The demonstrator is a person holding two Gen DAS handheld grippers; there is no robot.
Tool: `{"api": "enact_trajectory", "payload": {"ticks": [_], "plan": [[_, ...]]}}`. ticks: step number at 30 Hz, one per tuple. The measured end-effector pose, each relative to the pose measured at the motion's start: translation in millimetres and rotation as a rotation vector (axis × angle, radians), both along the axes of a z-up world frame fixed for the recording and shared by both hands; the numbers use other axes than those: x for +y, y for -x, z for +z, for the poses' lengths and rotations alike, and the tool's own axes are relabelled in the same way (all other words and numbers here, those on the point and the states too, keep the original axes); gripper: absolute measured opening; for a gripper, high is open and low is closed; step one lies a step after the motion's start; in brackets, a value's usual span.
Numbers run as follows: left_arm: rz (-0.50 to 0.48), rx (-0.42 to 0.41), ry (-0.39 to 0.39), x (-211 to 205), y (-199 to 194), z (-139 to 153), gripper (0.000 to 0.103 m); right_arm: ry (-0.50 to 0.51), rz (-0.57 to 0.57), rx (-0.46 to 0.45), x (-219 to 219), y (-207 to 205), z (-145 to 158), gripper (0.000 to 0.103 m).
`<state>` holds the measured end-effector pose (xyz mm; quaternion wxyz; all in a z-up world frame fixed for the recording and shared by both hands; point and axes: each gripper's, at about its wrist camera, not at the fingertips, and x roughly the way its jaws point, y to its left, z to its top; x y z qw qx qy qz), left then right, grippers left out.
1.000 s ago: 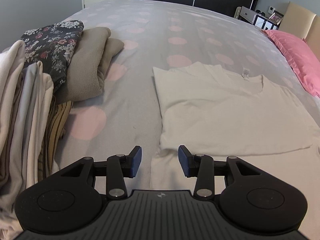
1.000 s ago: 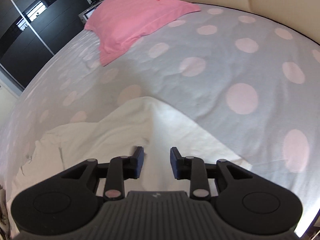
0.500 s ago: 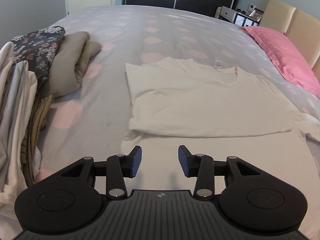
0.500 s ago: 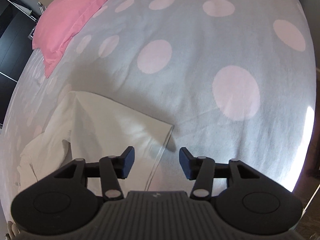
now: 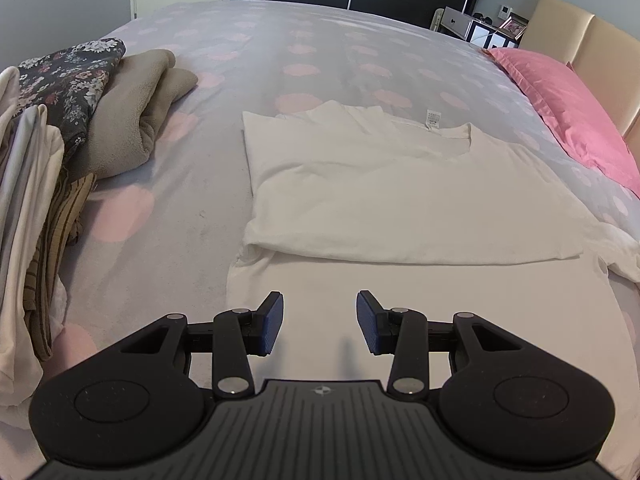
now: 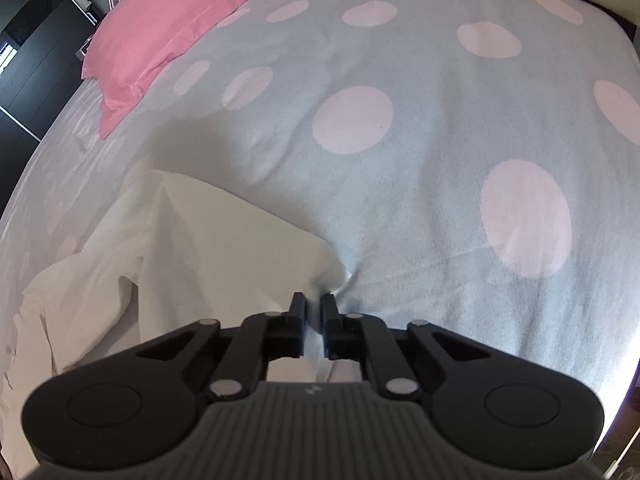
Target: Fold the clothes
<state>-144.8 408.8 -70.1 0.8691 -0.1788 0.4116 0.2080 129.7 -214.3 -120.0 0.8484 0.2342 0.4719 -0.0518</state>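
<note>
Right hand-held gripper (image 6: pixel 314 312) clenched, seemingly on soft white T-shirt (image 6: pixel 224 248) corner; left hand-held gripper (image 5: pixel 320 322) released.

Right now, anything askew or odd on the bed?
Only small things: the white T-shirt is half folded, its right sleeve bunched past the folded edge. The right gripper is pinching a shirt corner. Nothing spilled or damaged.

A white T-shirt (image 5: pixel 400 200) lies on a grey bedspread (image 5: pixel 192 208) with pale pink dots, beside a pink pillow (image 5: pixel 568 120), a dark floral garment (image 5: pixel 68 80), a beige fleece (image 5: pixel 132 120) and black grippers with blue pads (image 5: pixel 272 322).
</note>
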Motion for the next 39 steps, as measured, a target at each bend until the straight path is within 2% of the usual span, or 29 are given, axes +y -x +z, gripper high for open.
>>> {"api": "enact_trajectory", "payload": {"ticks": [3, 7, 12, 21, 28, 32, 35, 39], "plan": [[-0.006, 0.012, 0.003, -1.0, -3.0, -1.3, 0.038, 0.026, 0.038, -0.090, 20.0, 0.2, 27.7, 0.008], [-0.008, 0.039, 0.008, -2.8, -7.6, -3.5, 0.038, 0.044, 0.183, -0.230, 69.9, 6.6, 75.0, 0.008], [-0.022, 0.037, 0.032, -5.2, -10.8, -0.4, 0.038, 0.057, 0.398, -0.327, 152.9, 24.3, 112.7, 0.008], [-0.053, 0.022, 0.027, -10.7, -13.2, 12.4, 0.038, -0.009, 0.762, -0.287, 290.2, 68.3, 126.1, 0.008], [-0.101, -0.007, 0.028, -15.5, -16.1, 21.8, 0.038, -0.034, 1.022, -0.216, 377.0, 109.2, 109.2, 0.008], [-0.124, -0.009, 0.025, -18.4, -15.2, 21.4, 0.038, -0.004, 1.057, -0.192, 399.3, 115.0, 99.8, 0.016], [-0.153, -0.027, 0.056, -21.9, -14.8, 19.6, 0.038, -0.013, 1.051, -0.189, 402.1, 111.2, 99.2, 0.029], [-0.196, -0.051, 0.099, -30.1, -18.5, 15.3, 0.045, -0.016, 1.018, -0.183, 394.1, 101.7, 100.1, 0.031]]}}
